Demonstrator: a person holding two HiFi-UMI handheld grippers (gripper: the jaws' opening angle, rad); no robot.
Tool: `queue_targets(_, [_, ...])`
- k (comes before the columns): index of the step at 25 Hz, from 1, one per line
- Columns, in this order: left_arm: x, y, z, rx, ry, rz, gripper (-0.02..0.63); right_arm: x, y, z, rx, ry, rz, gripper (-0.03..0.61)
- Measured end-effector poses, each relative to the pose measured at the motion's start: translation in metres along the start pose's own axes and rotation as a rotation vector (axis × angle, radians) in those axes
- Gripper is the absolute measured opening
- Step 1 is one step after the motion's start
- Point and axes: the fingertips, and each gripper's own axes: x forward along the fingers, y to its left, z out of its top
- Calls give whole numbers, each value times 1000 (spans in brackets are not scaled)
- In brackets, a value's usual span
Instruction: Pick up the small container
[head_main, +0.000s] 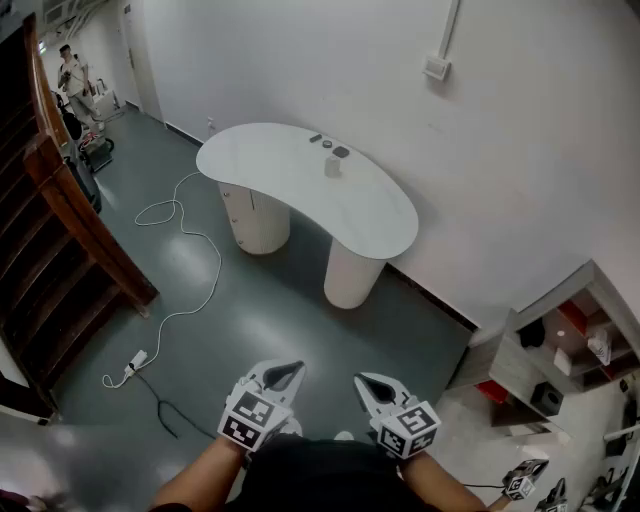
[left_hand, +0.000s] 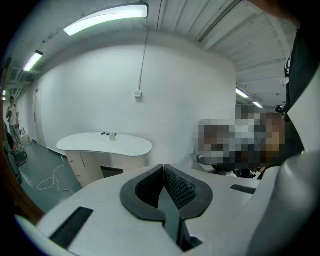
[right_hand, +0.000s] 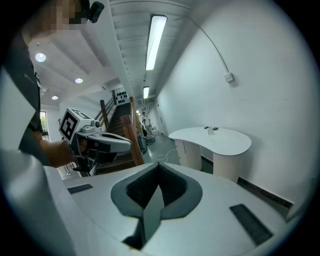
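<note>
Fingers (left_hand: 179, 189) of the left gripper (left_hand: 163, 169) clenched tip to tip, nothing between them; fingers (right_hand: 172, 186) of the right gripper (right_hand: 159, 167) likewise pressed together, empty. Small pale cylindrical container (head_main: 333, 167) stands upright, long axis vertical, on the white kidney-shaped table (head_main: 270, 160) against the white wall, near its wall-side edge, just beside a few small dark flat items (head_main: 341, 152); too small to make out lid or opening. Both grippers sit low by the person's body over the grey floor (head_main: 300, 310), well apart from the container, pointing roughly towards the table. White cable (head_main: 190, 235) trails across the floor left of the table
</note>
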Motion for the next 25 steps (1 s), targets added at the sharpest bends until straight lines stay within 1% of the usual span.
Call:
queue_targets(7, [2,8,7,25,-10,-16,17,9,4,9,-12,-4,4,-3])
queue_targets(12, [3,18,9,28,-9,-19,16,16,4,18,11,-29,5,-3])
queue_targets(16, [3,26,12,34,-21,-36,16,27,6,18,0,-13,-9,-3])
queue_targets(20, [4,38,9,38,-20,-41,16,36,11,16,3,-4,-15,-3])
queue_targets(25, [4,53,0,55,2,-50,17,51,12,16,16,-13,-40,-3])
